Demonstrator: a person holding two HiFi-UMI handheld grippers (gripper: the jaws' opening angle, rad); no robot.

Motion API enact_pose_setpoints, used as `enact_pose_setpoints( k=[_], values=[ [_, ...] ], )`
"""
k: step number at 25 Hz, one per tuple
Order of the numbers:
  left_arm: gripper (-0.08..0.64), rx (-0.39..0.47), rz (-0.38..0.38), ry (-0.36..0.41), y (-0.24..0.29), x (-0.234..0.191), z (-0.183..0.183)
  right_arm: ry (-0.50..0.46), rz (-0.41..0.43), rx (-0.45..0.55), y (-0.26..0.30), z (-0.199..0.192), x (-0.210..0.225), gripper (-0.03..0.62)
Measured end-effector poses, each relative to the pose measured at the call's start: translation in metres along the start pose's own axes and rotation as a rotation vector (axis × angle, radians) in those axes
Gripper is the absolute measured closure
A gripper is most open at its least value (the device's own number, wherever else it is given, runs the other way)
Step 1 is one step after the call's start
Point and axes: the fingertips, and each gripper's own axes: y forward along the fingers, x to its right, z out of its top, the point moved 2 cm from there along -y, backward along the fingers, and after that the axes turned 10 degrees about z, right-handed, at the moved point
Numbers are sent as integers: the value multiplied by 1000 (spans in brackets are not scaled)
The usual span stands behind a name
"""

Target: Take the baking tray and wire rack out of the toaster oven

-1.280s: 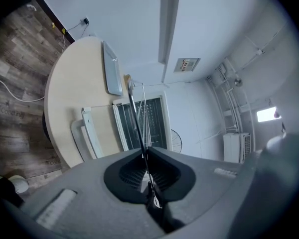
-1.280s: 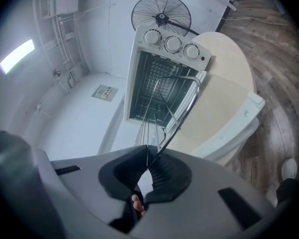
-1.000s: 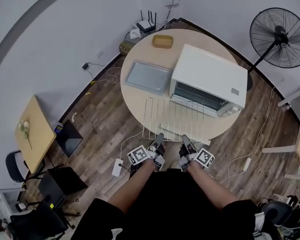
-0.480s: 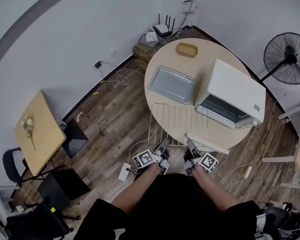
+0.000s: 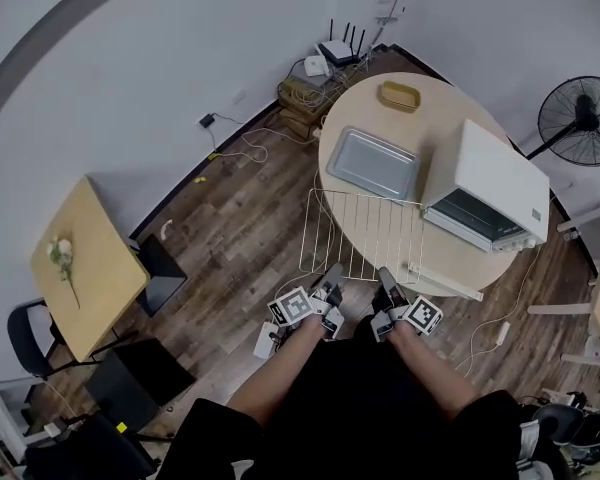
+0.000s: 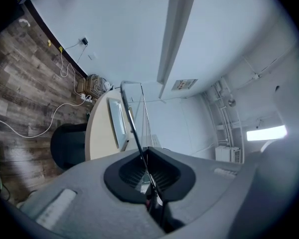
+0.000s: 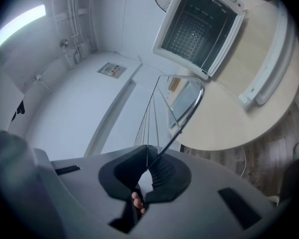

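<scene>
Now the wire rack point(image 5: 363, 236) had drawn clear of the toaster oven point(image 5: 490, 193), left gripper point(image 5: 332, 270) and right gripper point(image 5: 386, 273) both clamped on its near edge; only set-down appeared to remain.

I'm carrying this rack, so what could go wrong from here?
The left gripper and right gripper pinch the wire rack only by its near edge, so it could sag or slip. Its far edge is near the baking tray and could knock it. The open oven door could catch the right gripper.
</scene>
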Motion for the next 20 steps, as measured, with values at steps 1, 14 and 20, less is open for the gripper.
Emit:
enact_pose_setpoints(
  k=[1, 14, 20],
  values=[
    [540, -2, -1, 5, -1, 0, 5, 4, -5, -7, 4, -3, -1, 588],
    [540, -7, 8, 39, 28, 8, 58, 86, -33, 54, 52, 9, 4, 589],
    [540, -69, 29, 64, 72, 6, 85, 120, -12, 115, 88, 34, 16, 589]
  ],
)
